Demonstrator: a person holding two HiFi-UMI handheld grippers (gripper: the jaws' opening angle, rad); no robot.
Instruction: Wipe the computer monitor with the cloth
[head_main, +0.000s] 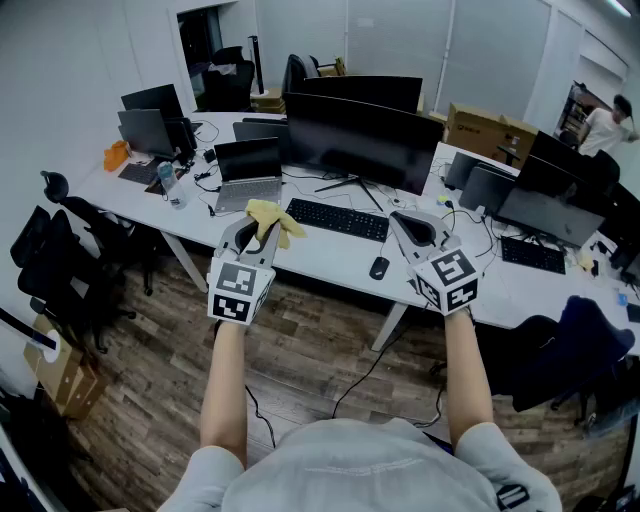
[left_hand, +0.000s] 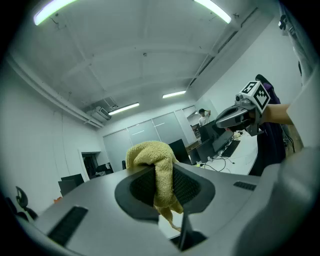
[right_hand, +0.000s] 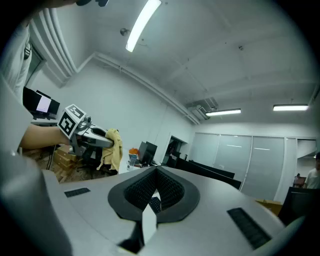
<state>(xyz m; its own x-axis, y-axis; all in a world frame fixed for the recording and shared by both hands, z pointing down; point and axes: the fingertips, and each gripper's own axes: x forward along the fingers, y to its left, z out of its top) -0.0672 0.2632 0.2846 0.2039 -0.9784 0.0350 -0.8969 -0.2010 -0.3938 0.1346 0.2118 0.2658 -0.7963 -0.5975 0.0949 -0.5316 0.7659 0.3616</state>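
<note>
My left gripper (left_hand: 162, 175) has its jaws pinching the yellow cloth (left_hand: 154, 159), which bunches above them and dangles below. My right gripper (right_hand: 156, 172), at 3 o'clock of it, has its jaws pressed together on nothing. Both hover over the desk (head_main: 320, 258). At 12 o'clock, beyond the keyboard (head_main: 338, 218), stands the computer monitor (head_main: 360, 135).

The person wears a light grey short-sleeved shirt (head_main: 360, 470). The grey plastic left gripper (head_main: 255, 225) and right gripper (head_main: 408, 225) have black ribbed fingers (right_hand: 172, 192) and black-and-white marker cubes (head_main: 240, 292).
</note>
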